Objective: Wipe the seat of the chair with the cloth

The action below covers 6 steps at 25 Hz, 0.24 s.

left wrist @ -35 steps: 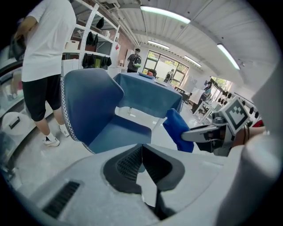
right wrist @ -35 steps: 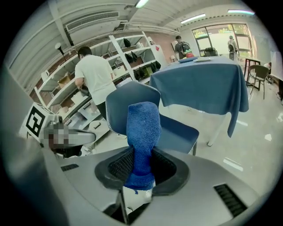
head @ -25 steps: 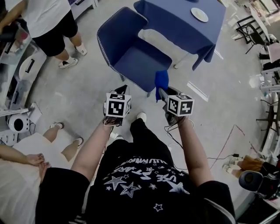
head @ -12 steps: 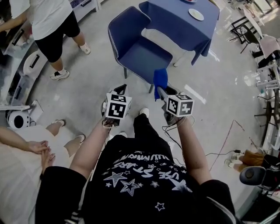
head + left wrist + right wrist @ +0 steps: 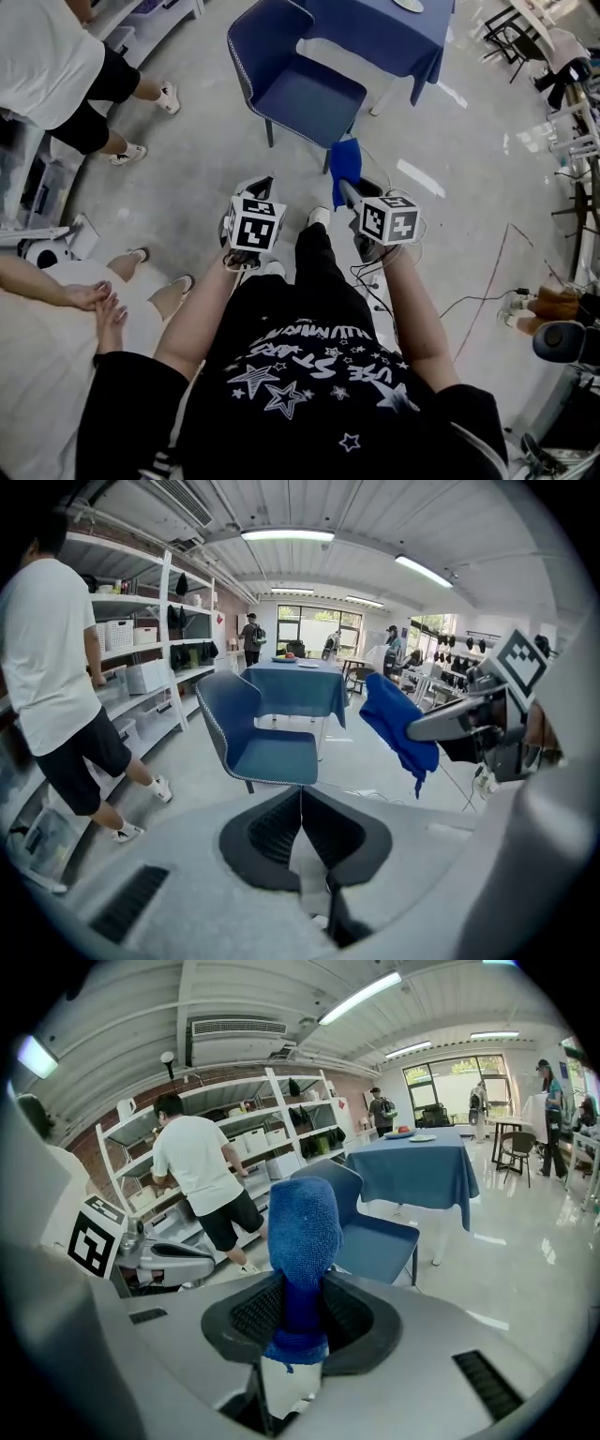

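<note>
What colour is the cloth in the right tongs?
Blue: the cloth shows clearest in the right gripper view.

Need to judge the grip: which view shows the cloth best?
The right gripper view: the cloth stands centre frame, clamped in the right hand-held gripper. The left gripper view shows it sideways, farther off; the head view shows a small blue fold.

This looks like a large workroom or test lab with a dining corner set up in it, not a real restaurant. White shelves (image 5: pixel 281 1115) loaded with bins and boxes line a brick wall (image 5: pixel 354 1091), while strip lights (image 5: pixel 286 534) and an air-conditioning unit (image 5: pixel 239 1027) hang from a bare ceiling over a polished grey floor (image 5: pixel 187 178). On that floor stand a blue-draped table (image 5: pixel 422 1171) set with a plate (image 5: pixel 422 1137), a blue chair (image 5: pixel 258 747), and people busy at the shelves (image 5: pixel 202 1180).
</note>
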Tool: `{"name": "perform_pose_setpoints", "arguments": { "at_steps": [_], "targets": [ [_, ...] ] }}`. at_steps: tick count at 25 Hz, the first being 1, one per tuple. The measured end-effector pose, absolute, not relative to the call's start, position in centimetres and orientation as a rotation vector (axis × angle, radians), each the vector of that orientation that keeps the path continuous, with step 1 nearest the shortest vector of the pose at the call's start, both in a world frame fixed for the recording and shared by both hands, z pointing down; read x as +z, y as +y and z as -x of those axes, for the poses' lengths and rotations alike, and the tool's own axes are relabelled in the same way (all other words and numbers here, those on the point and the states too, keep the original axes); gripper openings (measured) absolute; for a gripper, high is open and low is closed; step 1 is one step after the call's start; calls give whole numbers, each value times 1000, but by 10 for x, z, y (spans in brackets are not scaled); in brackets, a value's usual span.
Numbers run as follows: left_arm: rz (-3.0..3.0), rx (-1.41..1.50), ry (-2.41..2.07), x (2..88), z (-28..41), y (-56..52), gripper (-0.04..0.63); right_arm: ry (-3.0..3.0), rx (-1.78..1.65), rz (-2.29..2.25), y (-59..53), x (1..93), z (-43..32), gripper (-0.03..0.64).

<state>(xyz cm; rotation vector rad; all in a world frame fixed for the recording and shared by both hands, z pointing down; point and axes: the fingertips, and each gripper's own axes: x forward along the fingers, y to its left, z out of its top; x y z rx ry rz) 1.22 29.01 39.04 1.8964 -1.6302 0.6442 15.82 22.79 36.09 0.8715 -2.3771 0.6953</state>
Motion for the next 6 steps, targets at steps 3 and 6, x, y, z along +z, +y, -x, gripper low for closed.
{"name": "perform_pose_setpoints", "arguments": {
  "at_steps": [3, 6],
  "targets": [
    [-1905, 646, -1627, 383, -22, 303, 20, -2378, 709, -890, 242, 351, -171, 107],
    [-1883, 647, -1622, 375, -32, 318, 20, -2385, 714, -894, 255, 338, -183, 107]
  ]
}}
